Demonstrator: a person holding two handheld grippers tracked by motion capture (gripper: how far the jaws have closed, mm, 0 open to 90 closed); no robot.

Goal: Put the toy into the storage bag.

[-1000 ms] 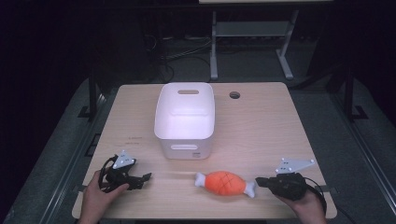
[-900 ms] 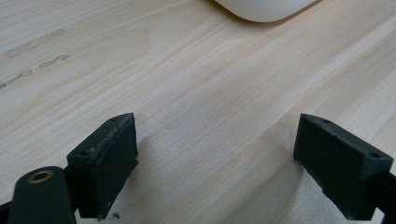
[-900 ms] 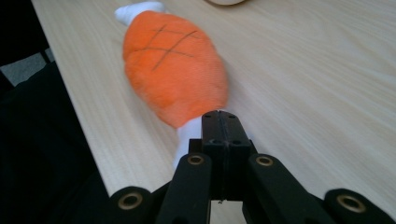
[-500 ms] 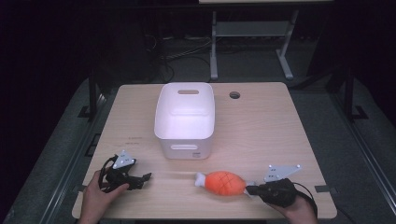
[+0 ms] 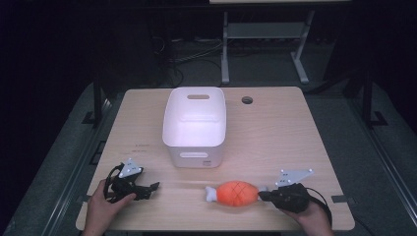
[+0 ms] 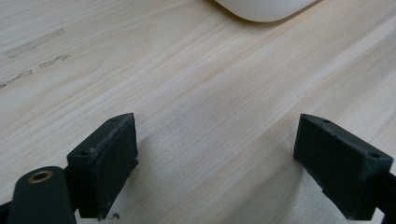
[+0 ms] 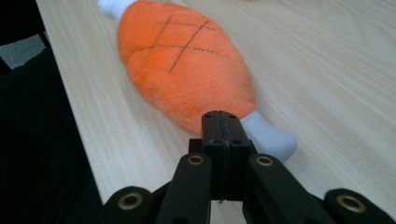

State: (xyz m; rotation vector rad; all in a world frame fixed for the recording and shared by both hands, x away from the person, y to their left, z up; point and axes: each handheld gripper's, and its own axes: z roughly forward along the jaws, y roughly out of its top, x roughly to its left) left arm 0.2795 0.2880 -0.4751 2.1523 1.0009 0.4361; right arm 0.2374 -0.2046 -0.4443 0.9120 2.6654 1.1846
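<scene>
The orange plush toy shaped like a meat drumstick, with white bone ends and a stitched cross-hatch pattern (image 5: 238,192), is lying on its side near the front edge of the light wooden tabletop (image 5: 275,128), just in front of the white rectangular plastic bin with handle cut-outs (image 5: 194,125).

You are holding the right tool (image 5: 268,195) at the toy's right-hand bone end. In the right gripper view its jaws are pressed together with their tips against the toy (image 7: 187,77), at the join of orange body and white end (image 7: 270,136). Whether any fabric is being pinched there cannot be told, because the tips are hiding the contact point.

You are resting the left tool (image 5: 150,189) low over bare tabletop, well apart from the toy, with its jaws spread wide and nothing between them (image 6: 210,158).

Judged step: you are taking hold of the toy for transfer, probably to the bin. The next move calls for confirming a firm grip before lifting; if the toy is slipping, spread the jaws and re-seat them around the narrow bone end. Then raise it clear of the bin's rim.
</scene>
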